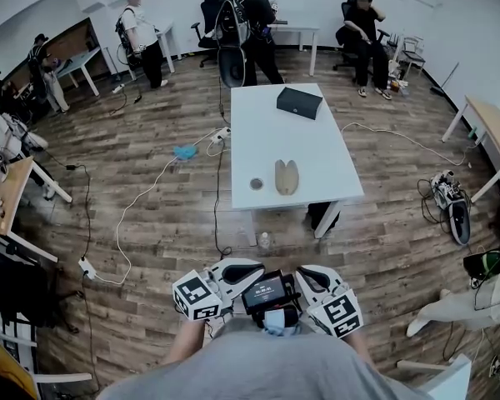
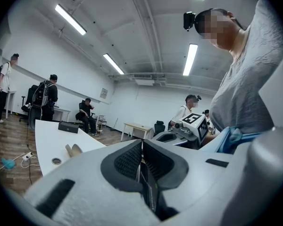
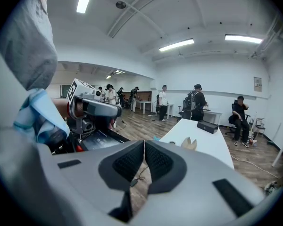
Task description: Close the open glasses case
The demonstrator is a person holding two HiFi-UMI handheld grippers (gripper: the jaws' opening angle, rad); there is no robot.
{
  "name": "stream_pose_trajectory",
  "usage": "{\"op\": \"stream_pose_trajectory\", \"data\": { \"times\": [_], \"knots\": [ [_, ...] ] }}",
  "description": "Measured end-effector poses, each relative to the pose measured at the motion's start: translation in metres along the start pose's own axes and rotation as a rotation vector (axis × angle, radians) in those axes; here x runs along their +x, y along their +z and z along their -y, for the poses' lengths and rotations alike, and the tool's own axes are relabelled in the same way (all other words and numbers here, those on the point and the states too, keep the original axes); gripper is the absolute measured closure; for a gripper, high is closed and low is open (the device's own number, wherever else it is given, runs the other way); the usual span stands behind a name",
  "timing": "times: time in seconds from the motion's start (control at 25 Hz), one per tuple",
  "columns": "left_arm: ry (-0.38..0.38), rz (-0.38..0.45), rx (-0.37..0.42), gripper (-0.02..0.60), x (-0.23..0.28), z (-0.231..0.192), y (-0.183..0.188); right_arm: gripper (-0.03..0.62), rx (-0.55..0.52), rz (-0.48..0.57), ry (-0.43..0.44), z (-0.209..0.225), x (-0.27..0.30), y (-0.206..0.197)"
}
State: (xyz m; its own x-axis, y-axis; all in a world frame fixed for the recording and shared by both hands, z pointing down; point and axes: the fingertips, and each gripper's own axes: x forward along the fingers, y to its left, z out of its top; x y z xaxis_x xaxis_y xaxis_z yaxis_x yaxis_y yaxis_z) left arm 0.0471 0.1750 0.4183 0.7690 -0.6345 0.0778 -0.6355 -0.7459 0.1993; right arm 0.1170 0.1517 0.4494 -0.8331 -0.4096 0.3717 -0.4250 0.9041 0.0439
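Observation:
The open tan glasses case (image 1: 287, 177) lies on the near part of the white table (image 1: 317, 152), its two halves spread; it also shows far off as the glasses case (image 2: 73, 149) and the glasses case (image 3: 189, 144). Both grippers are held close to the person's chest, well short of the table. My left gripper (image 1: 248, 270) is shut with nothing in it, its pads (image 2: 132, 160) pressed together. My right gripper (image 1: 308, 278) is shut and empty too, its pads (image 3: 129, 163) meeting. The two grippers point toward each other.
A black box (image 1: 299, 102) sits at the table's far end and a small round object (image 1: 257, 183) lies left of the case. Cables and a power strip (image 1: 87, 267) trail over the wood floor. A bottle (image 1: 264, 241) stands by the table's near leg. Several people, chairs and desks ring the room.

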Motion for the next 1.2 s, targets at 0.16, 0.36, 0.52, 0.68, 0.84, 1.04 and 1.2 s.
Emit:
{"op": "stream_pose_trajectory", "data": {
  "times": [0.16,0.36,0.52,0.68,0.84,1.04,1.2],
  "knots": [
    [0.000,-0.006,0.003,0.561,0.001,0.003,-0.002,0.563,0.000,-0.002,0.003,-0.002,-0.001,-0.002],
    [0.010,-0.010,0.004,0.561,0.003,0.002,-0.002,0.563,-0.003,-0.006,0.012,0.001,0.000,-0.004],
    [0.026,-0.007,0.003,0.561,0.002,0.006,-0.004,0.563,-0.009,-0.018,0.023,0.001,-0.001,-0.009],
    [0.045,-0.007,-0.007,0.561,0.003,0.007,-0.006,0.563,-0.006,-0.019,0.040,0.001,-0.003,-0.011],
    [0.043,-0.015,-0.004,0.561,0.007,0.007,-0.007,0.563,0.008,-0.022,0.033,0.007,-0.006,-0.015],
    [0.024,-0.016,-0.005,0.561,0.015,-0.001,-0.004,0.563,0.019,-0.022,0.022,0.014,-0.004,-0.017],
    [0.011,-0.017,-0.002,0.561,0.022,-0.018,-0.004,0.563,0.024,-0.024,0.008,0.027,0.007,-0.016]
  ]
}}
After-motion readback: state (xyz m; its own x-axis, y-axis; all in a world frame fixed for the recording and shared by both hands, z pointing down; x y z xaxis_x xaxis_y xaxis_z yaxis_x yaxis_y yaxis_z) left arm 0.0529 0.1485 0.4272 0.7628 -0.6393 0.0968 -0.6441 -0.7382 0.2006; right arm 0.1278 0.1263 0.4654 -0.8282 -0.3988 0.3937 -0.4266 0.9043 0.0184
